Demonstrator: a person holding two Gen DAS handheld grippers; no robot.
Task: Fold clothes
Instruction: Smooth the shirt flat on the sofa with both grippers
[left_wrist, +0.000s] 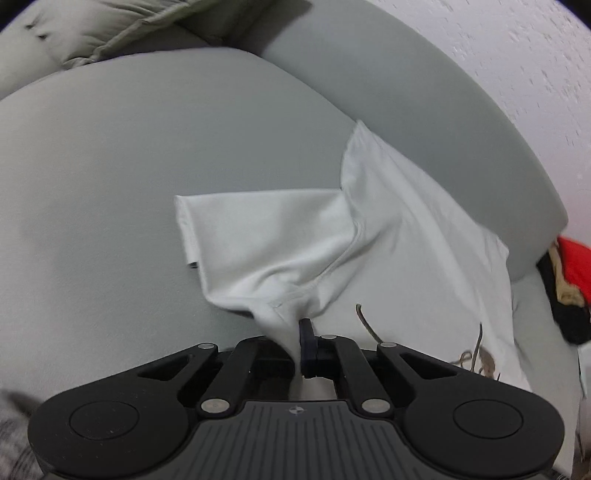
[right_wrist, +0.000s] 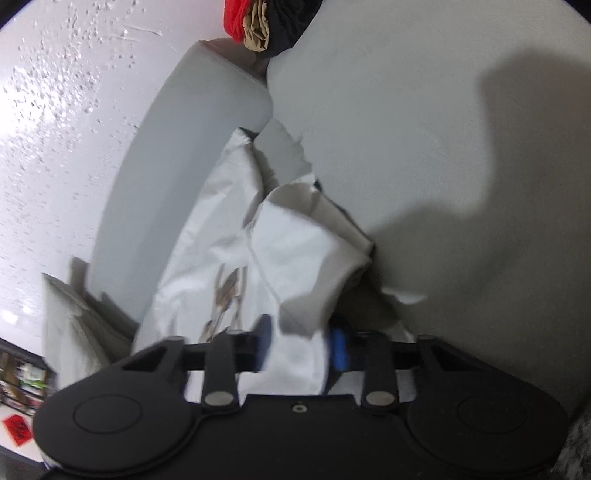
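My left hand-held gripper (left_wrist: 299, 345) pinches the white T-shirt (left_wrist: 295, 236) at its shoulder seam; my right hand-held gripper (right_wrist: 301, 347) grips bunched cloth. The shirt lies rumpled on the grey sofa (left_wrist: 147, 184). I judge I'm spreading it; next needs even tension.

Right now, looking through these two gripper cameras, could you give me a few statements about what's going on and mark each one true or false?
1. The left gripper is pinching the white T-shirt. True.
2. The T-shirt lies on a wooden floor. False: it lies on a grey sofa.
3. The right gripper has white cloth between its fingers. True.
4. The T-shirt is plain all over. False: it bears a brownish print.
5. A red and black bundle sits at the sofa's far end. True.
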